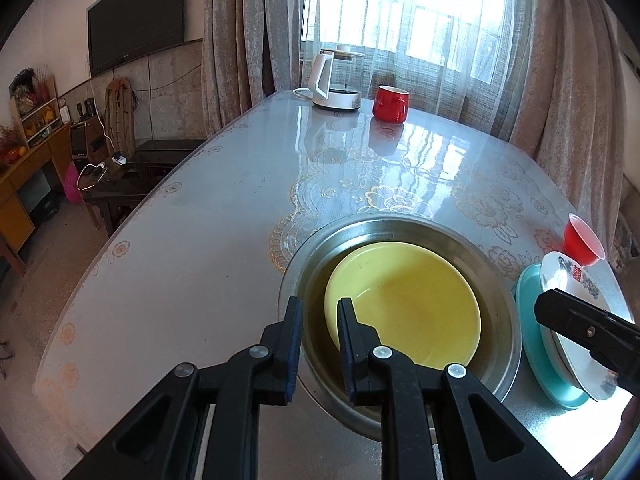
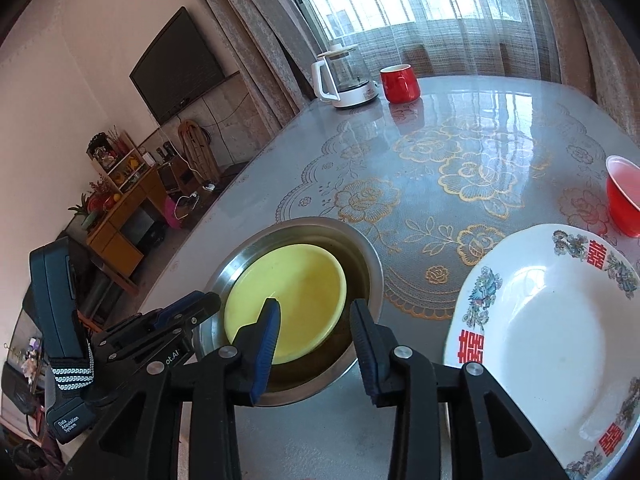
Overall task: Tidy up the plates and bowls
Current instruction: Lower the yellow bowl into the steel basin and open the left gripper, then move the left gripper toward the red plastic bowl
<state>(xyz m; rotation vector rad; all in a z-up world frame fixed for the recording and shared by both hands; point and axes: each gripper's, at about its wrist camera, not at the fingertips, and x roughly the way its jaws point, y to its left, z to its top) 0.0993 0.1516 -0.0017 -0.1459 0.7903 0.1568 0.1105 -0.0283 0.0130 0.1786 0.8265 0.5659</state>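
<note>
Yellow bowl (image 1: 404, 304) nests in steel basin (image 1: 496, 360); judged light, slick, best rim-pinched. Left gripper (image 1: 320, 312) and right gripper (image 2: 316, 312) both released, empty.

Non-task items, desk and room

White kettle (image 1: 335, 80) and red mug (image 1: 390, 103) stand side by side at the far edge of the desk (image 1: 200, 240). Black television (image 1: 136, 16) hangs on the wall; wooden cabinet (image 2: 120, 220) beneath; curtains (image 1: 240, 40) flank the window (image 1: 408, 12).

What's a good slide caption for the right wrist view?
Right gripper open above a yellow bowl nested in a steel basin, beside a patterned white plate.
</note>
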